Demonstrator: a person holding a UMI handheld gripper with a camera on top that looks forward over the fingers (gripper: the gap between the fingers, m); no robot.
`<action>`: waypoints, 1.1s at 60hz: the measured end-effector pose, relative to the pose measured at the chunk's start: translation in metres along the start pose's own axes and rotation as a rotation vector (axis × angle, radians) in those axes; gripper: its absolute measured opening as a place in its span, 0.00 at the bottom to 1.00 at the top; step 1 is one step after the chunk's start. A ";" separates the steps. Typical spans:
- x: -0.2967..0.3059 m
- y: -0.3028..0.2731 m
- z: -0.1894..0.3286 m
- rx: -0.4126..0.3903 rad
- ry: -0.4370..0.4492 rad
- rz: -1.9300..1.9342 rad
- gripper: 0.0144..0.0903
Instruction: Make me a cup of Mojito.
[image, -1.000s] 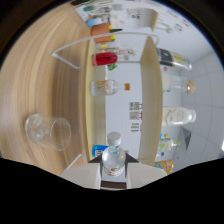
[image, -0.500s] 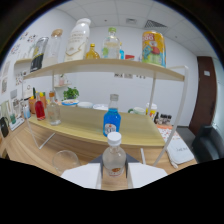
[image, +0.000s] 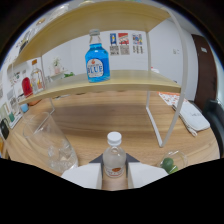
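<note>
My gripper (image: 114, 174) is shut on a small clear bottle (image: 114, 156) with a white cap and an orange label, held upright between the two white fingers (image: 84, 176). Beyond it, a blue bottle marked BLUE (image: 97, 62) stands on the wooden shelf (image: 125, 80). An empty clear glass (image: 47, 145) stands on the table just left of the fingers. A small glass holding green pieces (image: 170, 163) sits just right of them.
The shelf's white metal leg (image: 152, 112) comes down to the wooden table (image: 110, 115) ahead on the right. A red bottle (image: 27, 86) and other bottles stand at the shelf's far left end. A white flat device (image: 192, 116) lies on papers at the right.
The view has dropped and moved closer to the shelf, so the blue bottle now stands larger and higher ahead. The small bottle stays gripped between the fingers.
</note>
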 end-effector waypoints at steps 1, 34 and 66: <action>0.000 0.001 0.000 -0.003 0.001 0.000 0.26; 0.012 0.002 -0.026 0.019 0.097 -0.072 0.77; -0.095 -0.013 -0.139 0.095 0.156 -0.013 0.94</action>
